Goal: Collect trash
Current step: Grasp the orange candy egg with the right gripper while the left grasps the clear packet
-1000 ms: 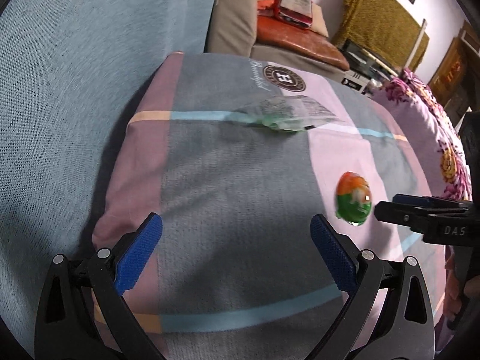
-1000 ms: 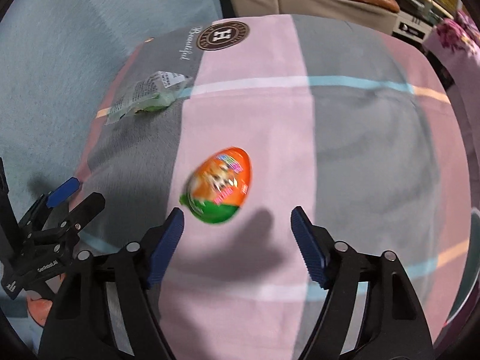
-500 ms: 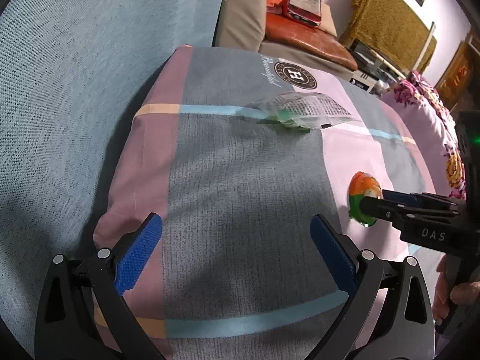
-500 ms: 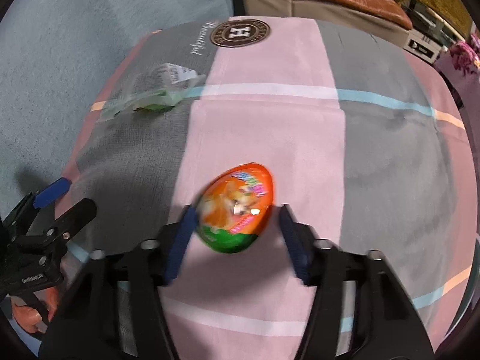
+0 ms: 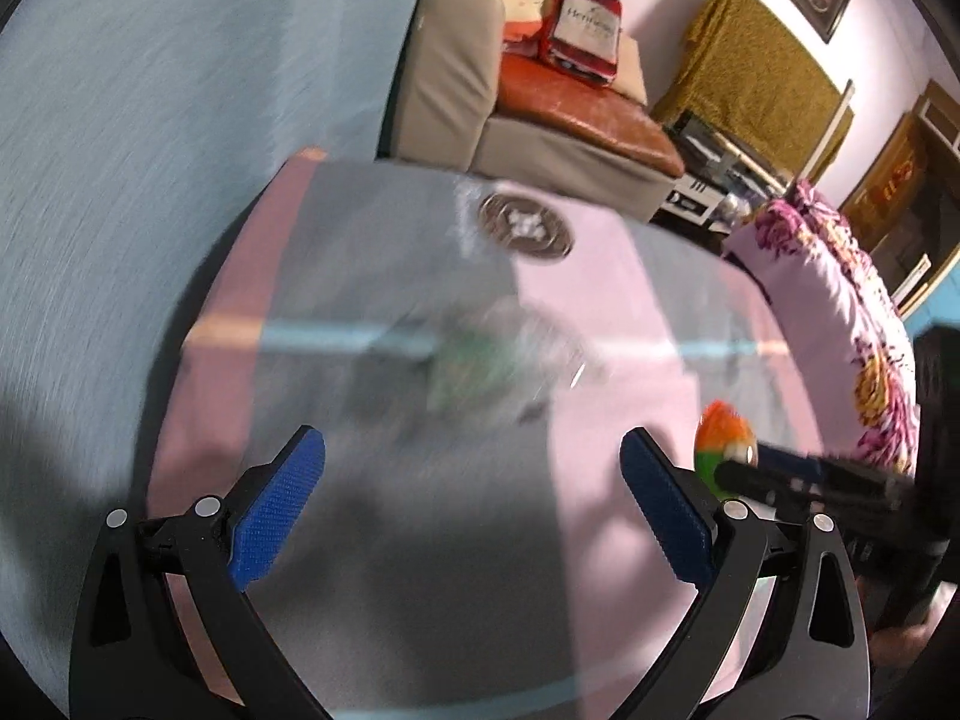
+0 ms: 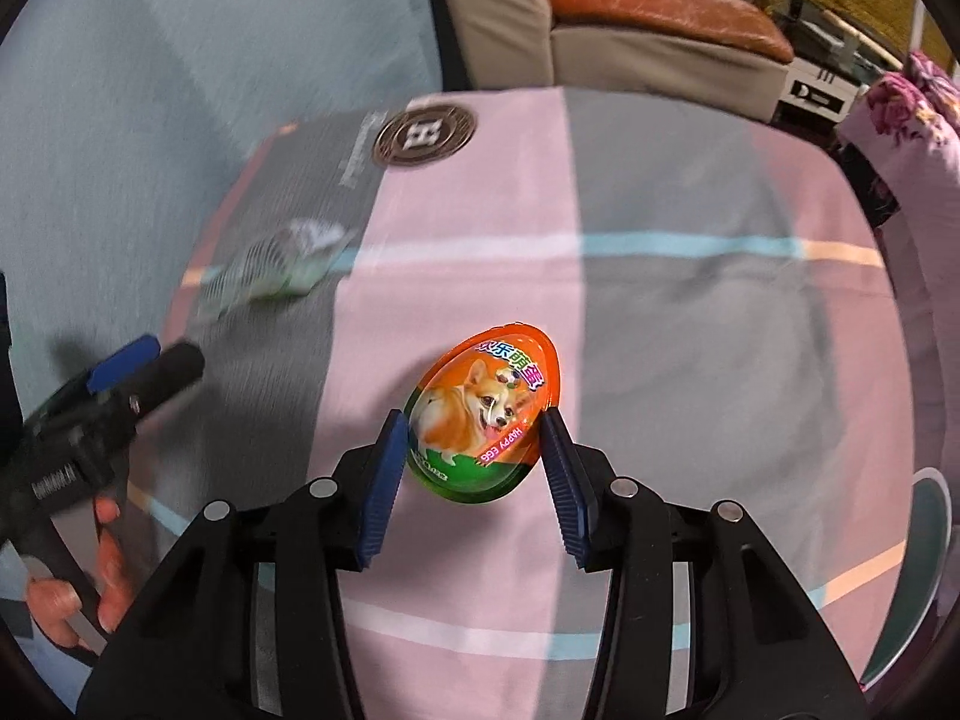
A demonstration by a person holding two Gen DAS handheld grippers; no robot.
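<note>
Right gripper (image 6: 474,456) has just been closing, and its blue pads now clamp the orange-and-green toy egg (image 6: 483,420) by its sides, over the pink stripe of the plaid cushion (image 6: 690,324). Left gripper (image 5: 471,504) stands wide with nothing between its fingers. Motion blur smears the clear plastic wrapper (image 5: 492,360) lying ahead of it, so its print is unreadable. "HAPPY EGG" and a corgi show on the egg; a round "H" badge (image 6: 425,133) sits near the cushion's far edge. Bare cloth surrounds both items.
</note>
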